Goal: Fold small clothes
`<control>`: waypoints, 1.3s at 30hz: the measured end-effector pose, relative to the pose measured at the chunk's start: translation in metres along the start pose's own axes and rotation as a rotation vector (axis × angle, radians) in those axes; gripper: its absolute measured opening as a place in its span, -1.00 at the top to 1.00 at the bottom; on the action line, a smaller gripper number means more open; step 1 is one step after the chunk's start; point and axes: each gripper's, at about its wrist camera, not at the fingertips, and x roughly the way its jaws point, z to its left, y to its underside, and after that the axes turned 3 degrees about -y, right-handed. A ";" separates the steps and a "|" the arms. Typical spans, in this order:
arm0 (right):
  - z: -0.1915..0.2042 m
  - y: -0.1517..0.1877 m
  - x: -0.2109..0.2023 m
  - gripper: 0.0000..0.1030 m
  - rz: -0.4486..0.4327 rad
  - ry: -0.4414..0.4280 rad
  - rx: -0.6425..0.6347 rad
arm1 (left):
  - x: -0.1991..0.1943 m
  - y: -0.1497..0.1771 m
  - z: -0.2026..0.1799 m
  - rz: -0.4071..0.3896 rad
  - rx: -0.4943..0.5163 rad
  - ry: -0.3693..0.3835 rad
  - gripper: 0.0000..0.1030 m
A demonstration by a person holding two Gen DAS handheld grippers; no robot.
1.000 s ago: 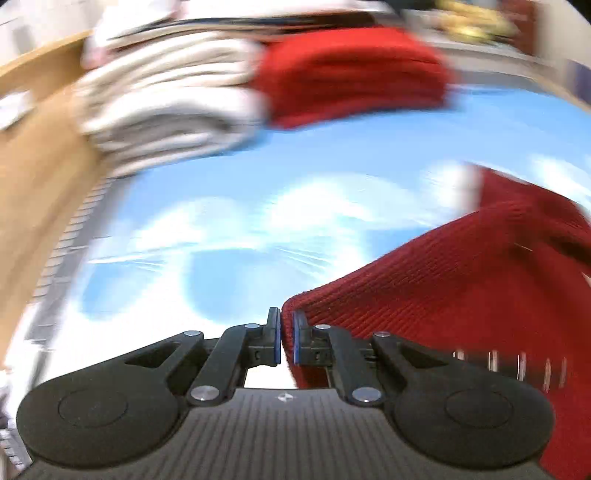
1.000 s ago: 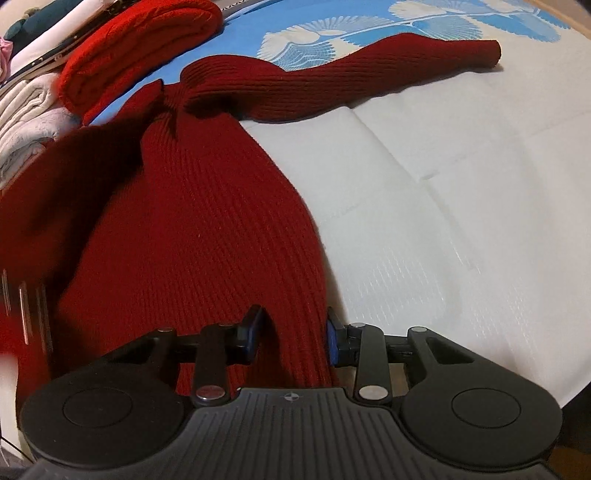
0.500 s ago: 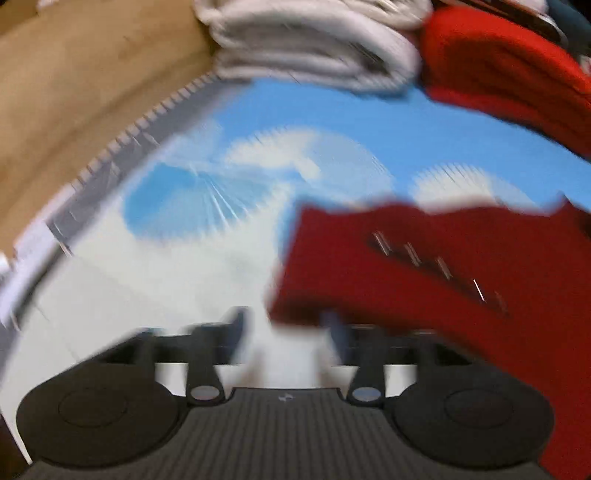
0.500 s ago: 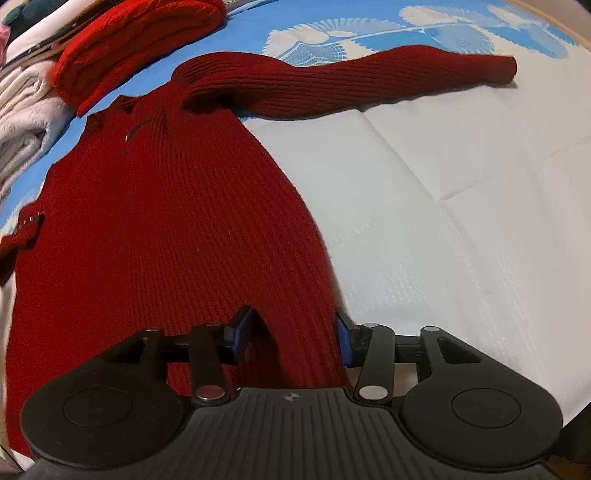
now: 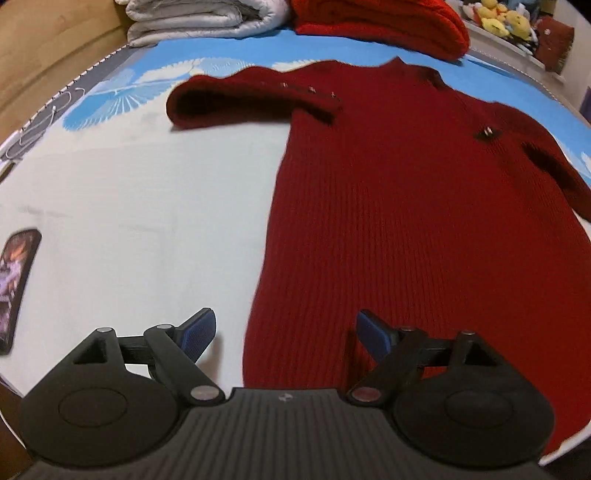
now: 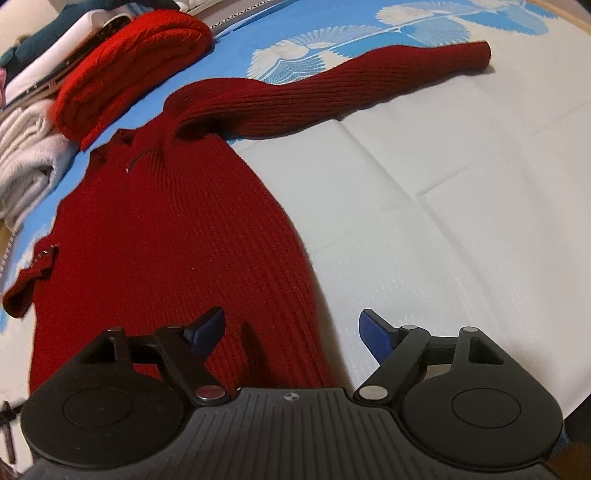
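A dark red ribbed knit sweater (image 5: 406,229) lies flat on the white and blue bed sheet (image 5: 129,206). Its left sleeve (image 5: 236,101) is folded short near the shoulder. Its right sleeve (image 6: 332,88) stretches out to the far right. My left gripper (image 5: 284,332) is open and empty, over the sweater's lower left hem. My right gripper (image 6: 291,328) is open and empty, over the sweater's (image 6: 177,236) lower right hem edge.
Folded clothes are stacked at the far edge: a bright red knit (image 5: 380,22), (image 6: 125,77) and a white pile (image 5: 207,14), (image 6: 26,155). A phone (image 5: 16,284) lies on the sheet at the left. Soft toys (image 5: 506,20) sit at the far right.
My left gripper let go of the sweater, opened wide and pulled back to the hem. My right gripper opened wider. The sweater now lies flat and spread.
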 end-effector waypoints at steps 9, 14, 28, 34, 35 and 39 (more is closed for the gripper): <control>0.007 0.015 0.001 -0.63 0.013 -0.017 -0.055 | 0.018 0.025 -0.003 0.059 -0.064 0.092 -0.91; 0.014 0.029 -0.008 0.63 0.040 -0.127 -0.118 | 0.003 0.022 -0.009 -0.030 -0.021 0.090 0.59; -0.010 0.035 -0.022 0.20 0.159 -0.179 -0.077 | -0.011 0.032 0.022 -0.014 0.031 0.003 -0.21; -0.020 -0.011 -0.070 -0.54 -0.189 -0.134 0.087 | -0.039 -0.003 0.039 -0.129 -0.090 0.013 -0.71; -0.025 -0.025 -0.072 -0.54 -0.229 -0.146 0.134 | -0.042 -0.012 0.037 -0.144 -0.091 0.007 -0.71; -0.051 -0.088 -0.074 -0.50 -0.436 0.016 0.233 | -0.024 -0.053 0.026 -0.169 -0.103 0.013 -0.71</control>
